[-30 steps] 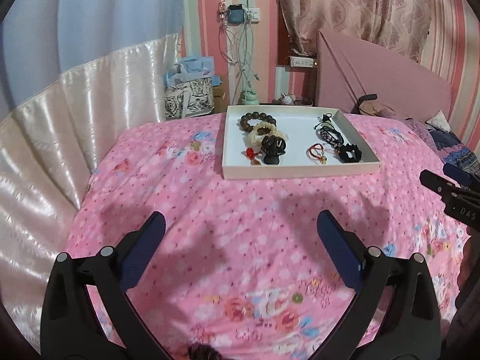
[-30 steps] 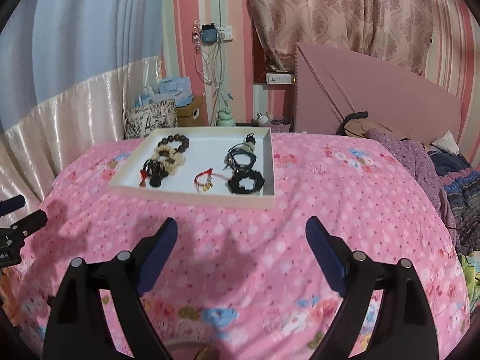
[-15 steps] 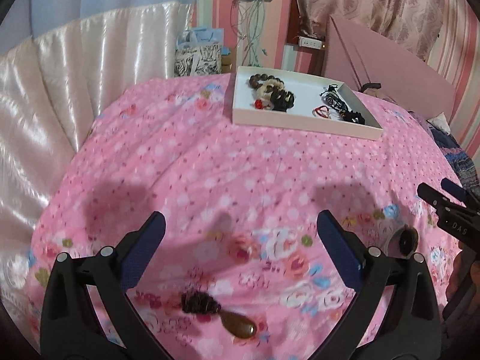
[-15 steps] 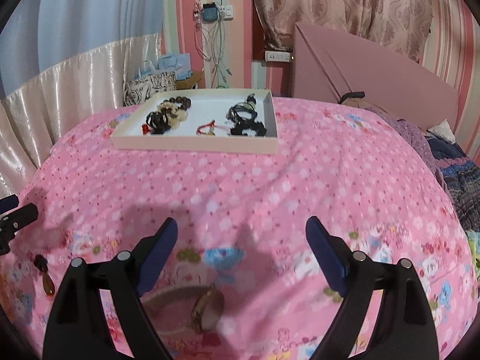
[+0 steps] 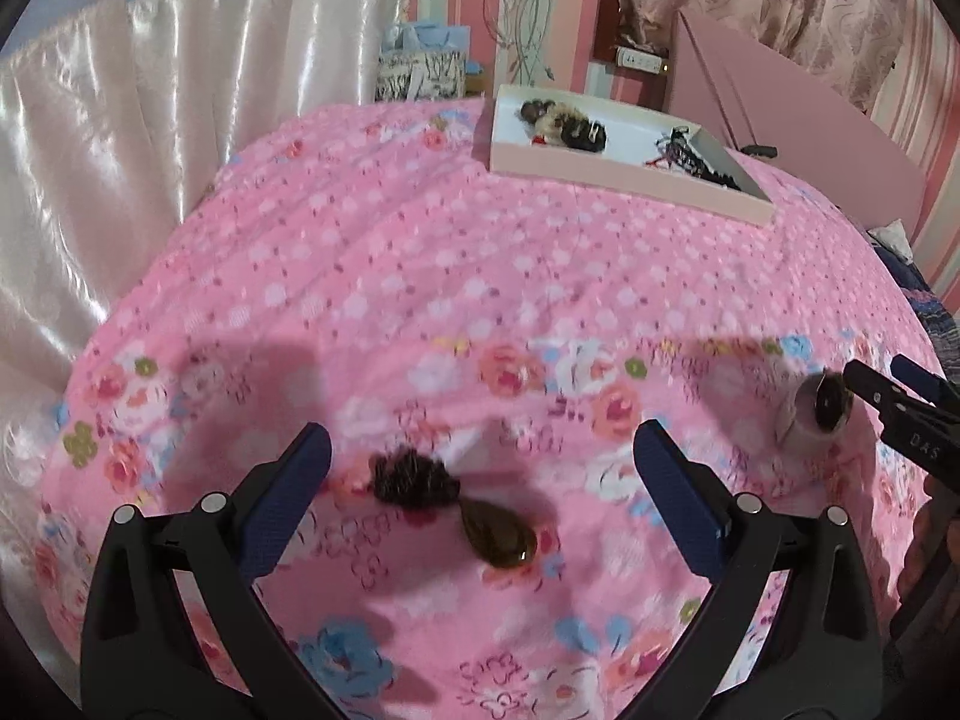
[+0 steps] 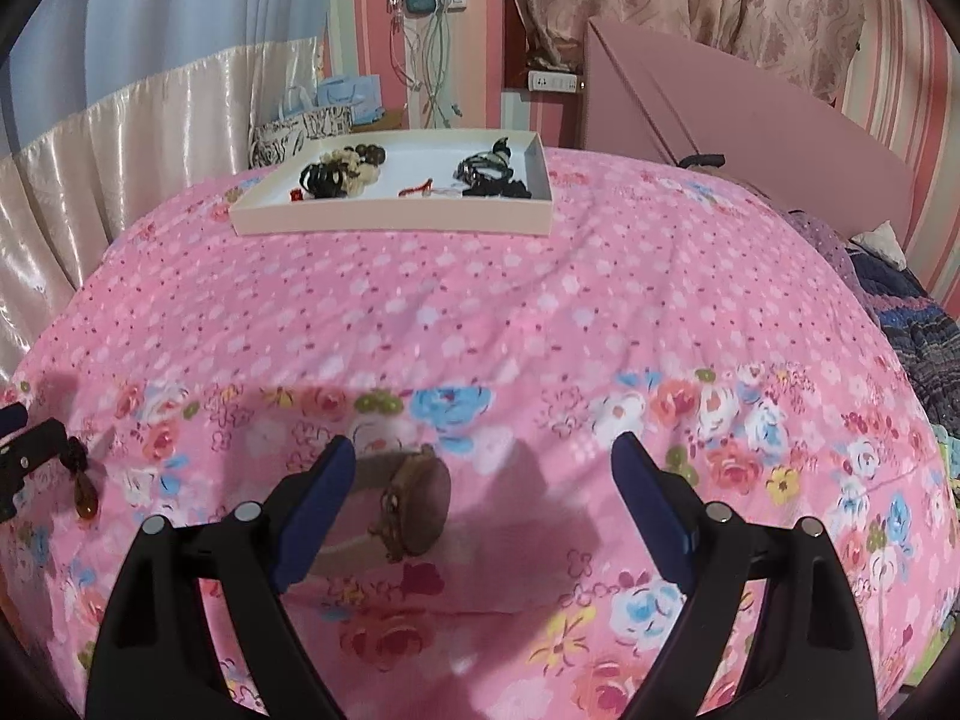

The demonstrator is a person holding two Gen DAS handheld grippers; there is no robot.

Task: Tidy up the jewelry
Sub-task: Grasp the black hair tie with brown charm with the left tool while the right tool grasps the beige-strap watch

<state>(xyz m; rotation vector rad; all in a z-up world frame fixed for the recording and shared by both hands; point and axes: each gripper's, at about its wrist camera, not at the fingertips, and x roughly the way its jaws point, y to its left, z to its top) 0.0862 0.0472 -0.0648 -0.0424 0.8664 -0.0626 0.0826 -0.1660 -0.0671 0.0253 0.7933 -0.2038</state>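
Note:
A dark beaded cord with a brown teardrop pendant (image 5: 474, 510) lies on the pink bedspread between the fingers of my open left gripper (image 5: 483, 477); it also shows at the left of the right wrist view (image 6: 81, 480). A round brown watch on a grey strap (image 6: 414, 507) lies between the fingers of my open right gripper (image 6: 483, 489), nearer the left finger; it shows in the left wrist view (image 5: 819, 411) too. A white tray (image 6: 390, 219) holding several bracelets and hair ties sits at the bed's far side, also seen in the left wrist view (image 5: 624, 177).
The pink floral bedspread (image 6: 540, 324) covers the whole work area. A cream satin curtain (image 5: 150, 120) hangs at the left. Paper bags (image 6: 318, 120) stand behind the bed. A pink headboard (image 6: 750, 126) and a dark quilt (image 6: 912, 330) lie to the right.
Both grippers have pulled back from the tray toward the near edge of the bed and lowered. The pendant and the watch now lie between their open fingers.

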